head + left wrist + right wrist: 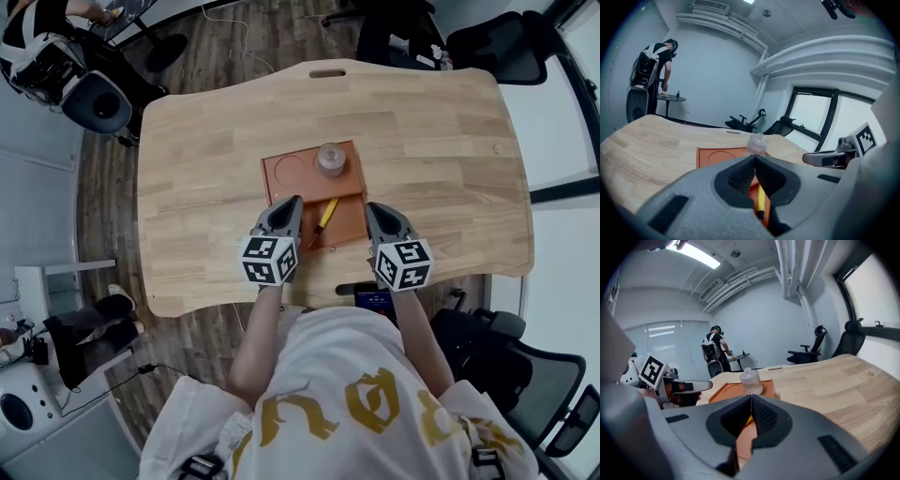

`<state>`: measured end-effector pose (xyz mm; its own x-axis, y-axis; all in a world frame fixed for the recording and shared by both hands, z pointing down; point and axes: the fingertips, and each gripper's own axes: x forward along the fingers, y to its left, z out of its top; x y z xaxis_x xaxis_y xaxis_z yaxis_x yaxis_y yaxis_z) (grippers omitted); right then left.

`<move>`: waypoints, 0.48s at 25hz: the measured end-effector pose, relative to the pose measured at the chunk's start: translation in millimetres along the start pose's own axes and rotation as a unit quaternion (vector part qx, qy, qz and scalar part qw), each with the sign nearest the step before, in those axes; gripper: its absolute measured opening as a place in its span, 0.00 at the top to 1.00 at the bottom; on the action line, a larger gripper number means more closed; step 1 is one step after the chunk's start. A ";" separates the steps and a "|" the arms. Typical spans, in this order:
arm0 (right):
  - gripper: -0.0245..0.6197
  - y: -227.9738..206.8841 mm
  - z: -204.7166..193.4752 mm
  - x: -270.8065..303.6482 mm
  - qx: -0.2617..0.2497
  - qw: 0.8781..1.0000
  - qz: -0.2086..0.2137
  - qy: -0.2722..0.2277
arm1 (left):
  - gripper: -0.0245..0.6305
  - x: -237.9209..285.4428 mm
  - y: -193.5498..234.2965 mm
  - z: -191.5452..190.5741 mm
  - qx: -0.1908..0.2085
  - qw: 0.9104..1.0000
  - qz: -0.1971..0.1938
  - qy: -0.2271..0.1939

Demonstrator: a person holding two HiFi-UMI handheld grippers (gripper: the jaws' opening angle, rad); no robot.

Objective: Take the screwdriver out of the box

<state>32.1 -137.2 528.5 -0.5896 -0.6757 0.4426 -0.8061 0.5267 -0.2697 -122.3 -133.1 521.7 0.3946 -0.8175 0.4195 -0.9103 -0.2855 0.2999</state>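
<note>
A shallow orange box (281, 171) lies mid-table. In its near part lies a yellow-handled screwdriver (324, 217), its dark tip pointing at me. A small clear bottle (331, 159) stands at the box's far edge. My left gripper (292, 202) hovers over the box's near left corner, shut and empty. At the near right corner my right gripper (373, 209) is shut and empty too. The left gripper view shows the screwdriver (759, 200) just below the closed jaws, with the bottle (757, 143) beyond. In the right gripper view a sliver of the yellow handle (748, 418) shows under the jaws.
The wooden table (441, 150) has a slot (327, 72) at its far edge. A dark device (375, 300) sits at the near edge. Office chairs (497, 47) stand behind and to the right. A person (654, 70) stands at a small round table in the background.
</note>
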 end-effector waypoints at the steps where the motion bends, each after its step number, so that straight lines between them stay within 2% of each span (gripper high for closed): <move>1: 0.94 0.5 -1.1 1.3 -0.002 1.000 0.002 0.002 | 0.95 0.8 0.0 -2.1 -0.001 1.000 -0.001 0.003; 12: 0.94 -0.1 -16.7 7.5 -0.003 1.000 0.012 0.023 | 0.95 12.4 -10.0 -39.7 0.023 0.997 -0.023 0.074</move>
<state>28.7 -133.7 546.1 -0.6056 -0.6385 0.4749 -0.7914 0.5457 -0.2756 -103.3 -120.5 557.9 0.4466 -0.7216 0.5291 -0.8945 -0.3459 0.2833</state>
